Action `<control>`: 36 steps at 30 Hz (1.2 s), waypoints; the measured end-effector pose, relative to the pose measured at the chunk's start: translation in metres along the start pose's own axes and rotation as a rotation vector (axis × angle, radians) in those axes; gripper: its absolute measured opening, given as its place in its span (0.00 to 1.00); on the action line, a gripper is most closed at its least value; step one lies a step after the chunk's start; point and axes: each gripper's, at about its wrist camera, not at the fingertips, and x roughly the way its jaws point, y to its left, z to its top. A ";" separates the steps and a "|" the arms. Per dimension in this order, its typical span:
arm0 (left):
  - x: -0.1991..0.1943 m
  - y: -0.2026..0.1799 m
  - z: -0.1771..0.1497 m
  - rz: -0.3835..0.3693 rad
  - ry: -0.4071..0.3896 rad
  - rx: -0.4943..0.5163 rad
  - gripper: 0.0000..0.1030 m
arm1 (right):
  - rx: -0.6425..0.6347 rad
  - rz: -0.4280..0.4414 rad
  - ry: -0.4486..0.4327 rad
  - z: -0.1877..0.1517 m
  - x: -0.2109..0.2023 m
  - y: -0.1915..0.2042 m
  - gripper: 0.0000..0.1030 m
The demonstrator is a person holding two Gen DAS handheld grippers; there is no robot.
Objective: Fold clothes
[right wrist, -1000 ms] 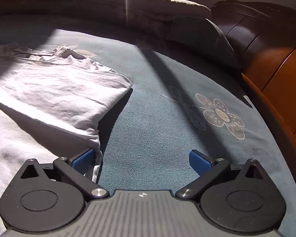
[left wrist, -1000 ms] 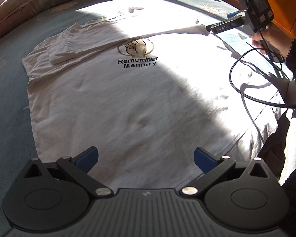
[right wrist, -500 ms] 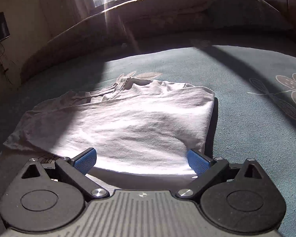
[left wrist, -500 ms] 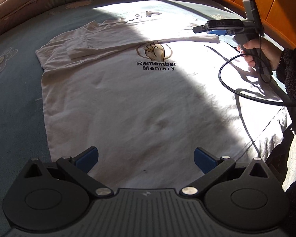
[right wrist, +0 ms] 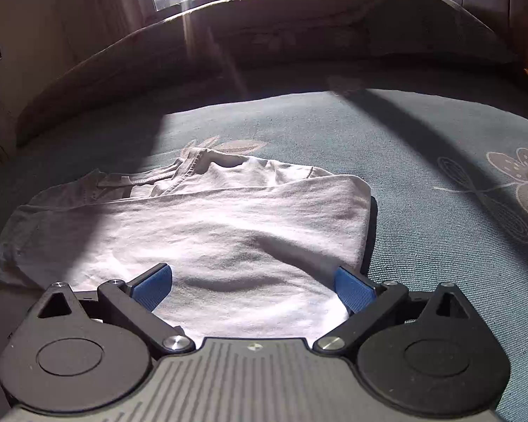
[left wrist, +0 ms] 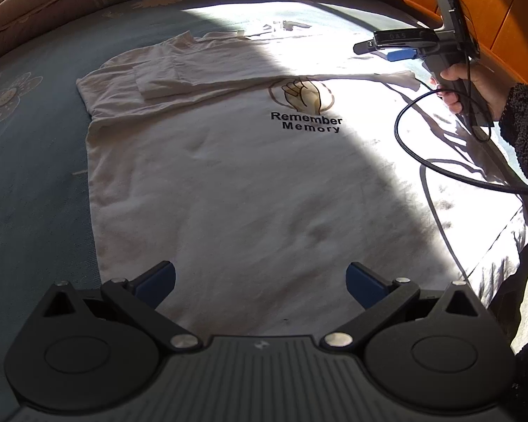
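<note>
Bedding comes first: a blue-green woven bedspread with pale flower prints (left wrist: 24, 183) covers the whole bed under me, with a padded brown quilt roll (right wrist: 299, 35) along its far edge and orange wooden panels (left wrist: 492, 3) to my right. Spread flat on it lies the white cotton T-shirt printed with a hand emblem and the words "Remember Memory" (left wrist: 250, 183), half in bright sun and half in shadow, both sleeves folded in across the chest. My left gripper with blue finger pads (left wrist: 260, 281) hovers low over the shirt's hem, its fingers wide apart and holding nothing. My right gripper (right wrist: 253, 285) sits above the folded sleeve near the shirt's right edge, fingers also spread wide, no cloth between them; the ribbed collar (right wrist: 193, 161) shows just beyond. In the left view my right hand (left wrist: 475, 84) grips that tool's handle, a dark fleecy sleeve (left wrist: 524, 130) at the wrist, and a thin black cable (left wrist: 415, 154) loops down over the sunlit cloth
</note>
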 end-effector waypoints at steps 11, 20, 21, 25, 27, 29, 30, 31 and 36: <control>0.003 0.013 0.001 0.016 -0.010 -0.036 0.99 | -0.126 -0.074 0.049 0.026 0.051 0.020 1.00; 0.008 0.018 0.003 0.013 -0.018 -0.046 0.99 | -0.133 -0.046 0.079 0.046 0.075 0.015 1.00; 0.008 0.019 0.003 0.013 -0.018 -0.046 0.99 | -0.133 -0.048 0.087 0.048 0.077 0.016 1.00; 0.009 0.020 0.001 0.009 -0.016 -0.050 0.99 | -0.133 -0.054 0.115 0.058 0.086 0.020 1.00; 0.009 0.020 0.001 0.002 -0.020 -0.050 0.99 | -0.132 -0.057 0.130 0.063 0.091 0.022 1.00; 0.010 0.021 0.001 0.001 -0.015 -0.052 0.99 | -0.132 -0.060 0.144 0.067 0.095 0.024 1.00; 0.011 0.021 0.000 0.004 -0.012 -0.052 0.99 | -0.132 -0.061 0.152 0.070 0.097 0.026 1.00; 0.010 0.021 0.000 0.007 -0.011 -0.051 0.99 | -0.132 -0.062 0.159 0.072 0.099 0.027 1.00; 0.008 0.019 -0.004 0.000 -0.010 -0.049 0.99 | -0.170 -0.053 0.160 0.079 0.093 0.048 1.00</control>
